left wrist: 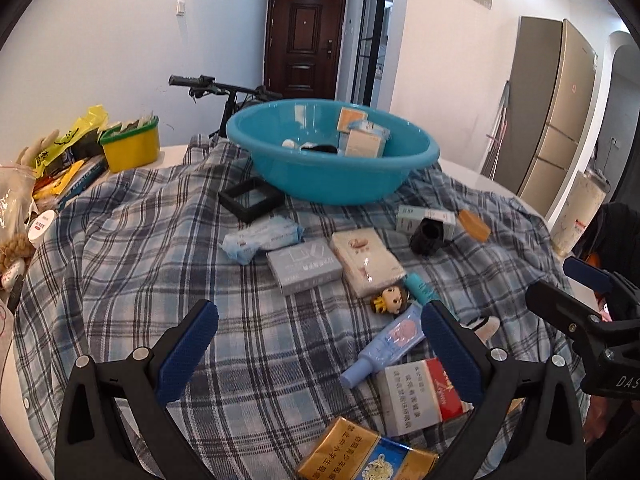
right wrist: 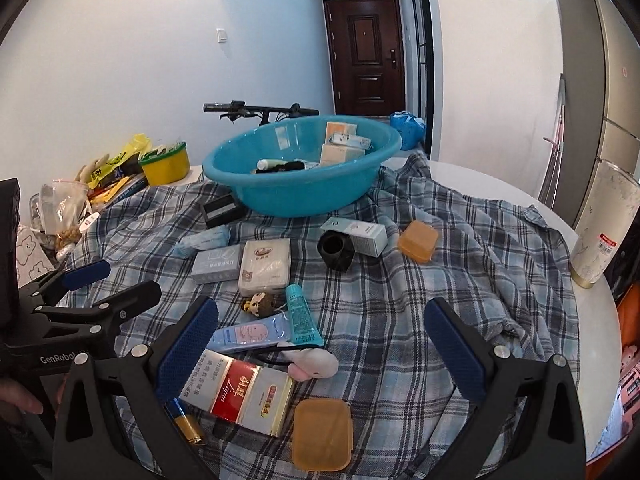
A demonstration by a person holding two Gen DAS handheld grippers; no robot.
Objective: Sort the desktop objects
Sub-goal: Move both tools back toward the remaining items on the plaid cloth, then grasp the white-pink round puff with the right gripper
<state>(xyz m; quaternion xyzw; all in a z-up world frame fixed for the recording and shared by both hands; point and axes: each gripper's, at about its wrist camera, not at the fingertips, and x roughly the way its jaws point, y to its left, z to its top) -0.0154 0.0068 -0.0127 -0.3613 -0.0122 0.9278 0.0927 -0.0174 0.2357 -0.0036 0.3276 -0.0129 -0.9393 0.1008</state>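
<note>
- One plaid cloth point(right wrist: 400, 280) is covering the table, filling the middle of both views.
- One blue basin point(right wrist: 300, 184) is sitting upper centre on the cloth, holding several small boxes.
- Two grippers are hovering low in frame: the left gripper point(left wrist: 320, 352) and the right gripper point(right wrist: 320, 352), both spread wide and gripping nothing.
- One red-and-white carton point(right wrist: 240, 396) is lying at the bottom centre of the right view.
- Two orange lidded boxes are lying apart: one point(right wrist: 322, 434) at the bottom, one point(right wrist: 418, 241) right of centre.
- Two tubes are lying mid-frame, a pale blue tube point(right wrist: 252, 334) and a teal tube point(right wrist: 302, 316), touching.
</note>
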